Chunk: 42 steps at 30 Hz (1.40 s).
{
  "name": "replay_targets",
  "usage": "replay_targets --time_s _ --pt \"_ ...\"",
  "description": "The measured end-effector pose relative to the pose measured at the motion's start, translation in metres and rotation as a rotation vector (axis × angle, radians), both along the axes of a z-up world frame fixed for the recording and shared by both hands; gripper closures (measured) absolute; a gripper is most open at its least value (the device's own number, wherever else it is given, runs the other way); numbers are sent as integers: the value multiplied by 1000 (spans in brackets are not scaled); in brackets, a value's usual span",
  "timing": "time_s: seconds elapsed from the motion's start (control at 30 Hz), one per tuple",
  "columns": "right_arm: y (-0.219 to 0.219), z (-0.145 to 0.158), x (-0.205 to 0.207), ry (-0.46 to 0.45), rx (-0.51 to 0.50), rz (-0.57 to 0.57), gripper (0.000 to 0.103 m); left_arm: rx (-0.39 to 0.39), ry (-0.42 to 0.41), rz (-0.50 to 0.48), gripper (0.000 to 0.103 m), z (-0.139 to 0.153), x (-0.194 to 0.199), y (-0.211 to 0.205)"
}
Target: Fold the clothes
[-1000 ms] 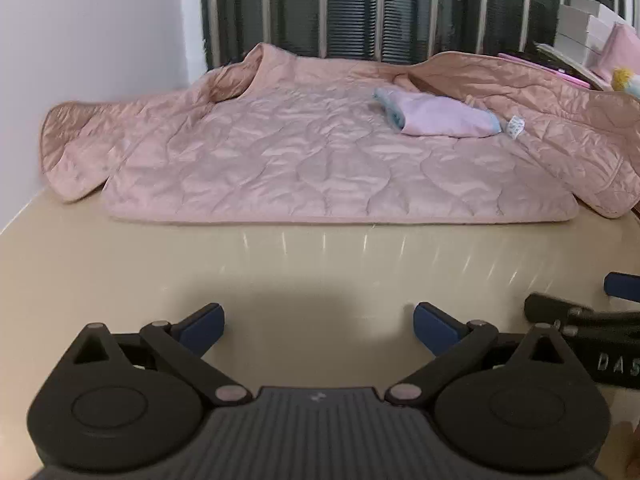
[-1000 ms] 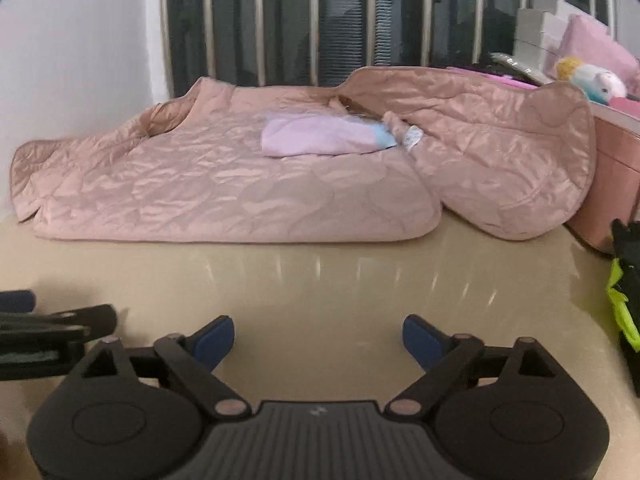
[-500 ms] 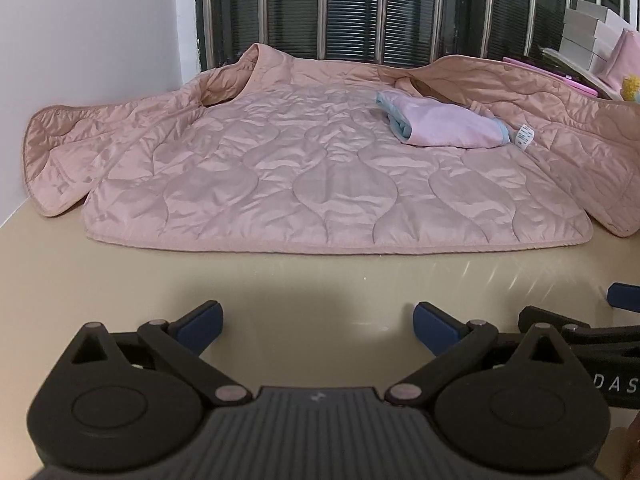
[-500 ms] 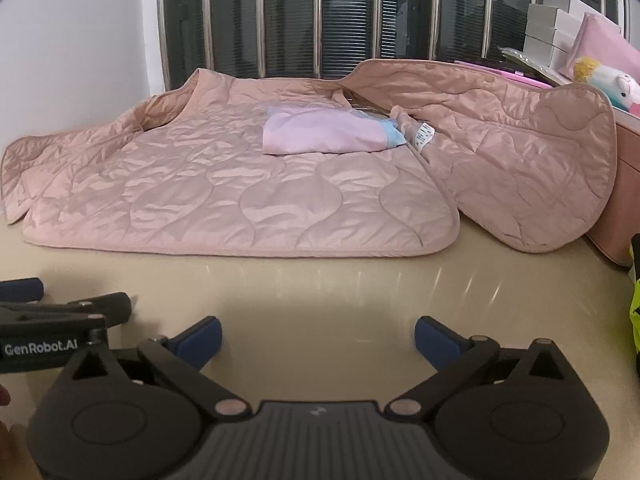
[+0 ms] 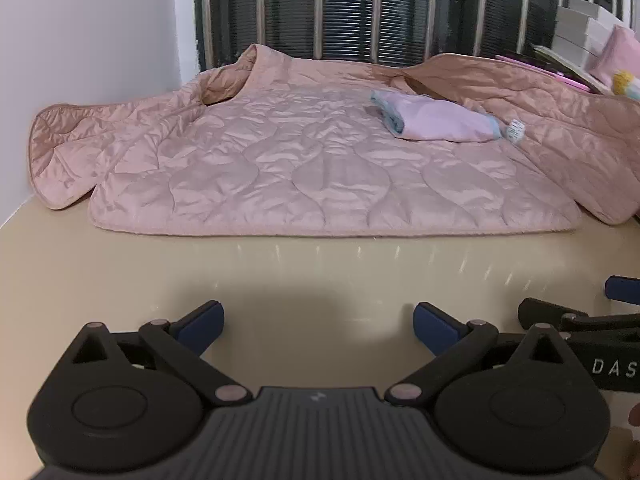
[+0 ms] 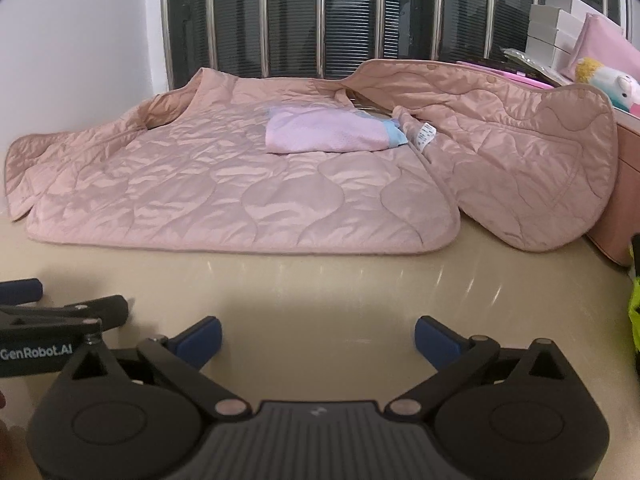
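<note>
Pink quilted jacket (image 5: 320, 168): lay spread flat at the far side of the beige surface (image 5: 300, 276), its hem facing the cameras, one sleeve (image 5: 64, 160) trailing toward the white wall, the opposite front panel (image 6: 520, 168) flung open and propped against a pink box (image 6: 624, 200).

Folded lilac garment (image 5: 440, 122) with pale blue edging: rested on the jacket's lining, just beside a white care label (image 6: 425, 136).

Left gripper (image 5: 316, 322): hovered over bare surface, well short of the jacket's hem; blue-padded fingers (image 5: 202, 322) spread wide, nothing between them.

Right gripper (image 6: 318, 336): likewise over bare surface, fingers (image 6: 436, 340) spread at full width, empty.

Background: barred dark window (image 6: 320, 16); stacked white boxes (image 6: 556, 28); plush toy (image 6: 612, 84).
</note>
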State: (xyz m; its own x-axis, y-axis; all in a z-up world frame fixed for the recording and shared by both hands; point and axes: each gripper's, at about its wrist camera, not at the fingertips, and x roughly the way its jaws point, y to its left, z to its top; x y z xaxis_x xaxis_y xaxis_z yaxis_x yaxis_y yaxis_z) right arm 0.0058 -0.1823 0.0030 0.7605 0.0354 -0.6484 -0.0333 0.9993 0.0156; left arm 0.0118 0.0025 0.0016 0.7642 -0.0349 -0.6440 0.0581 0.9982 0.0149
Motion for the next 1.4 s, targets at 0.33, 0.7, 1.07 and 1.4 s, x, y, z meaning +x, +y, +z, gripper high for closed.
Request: replay_targets --time_s 0.33,0.7,1.07,1.4 --pt "3 -1 -21 -25 -3 -7 0 -7 -22 -16 1 -3 -10 4" --pt "3 -2 -21 -26 1 -6 0 -5 -23 -15 1 -3 -11 3" --pt "3 -1 -21 -25 1 -4 0 -6 -23 -16 1 -3 -11 4" --pt "3 -1 -21 -25 2 -14 0 -8 -22 -30 1 -3 -11 7"
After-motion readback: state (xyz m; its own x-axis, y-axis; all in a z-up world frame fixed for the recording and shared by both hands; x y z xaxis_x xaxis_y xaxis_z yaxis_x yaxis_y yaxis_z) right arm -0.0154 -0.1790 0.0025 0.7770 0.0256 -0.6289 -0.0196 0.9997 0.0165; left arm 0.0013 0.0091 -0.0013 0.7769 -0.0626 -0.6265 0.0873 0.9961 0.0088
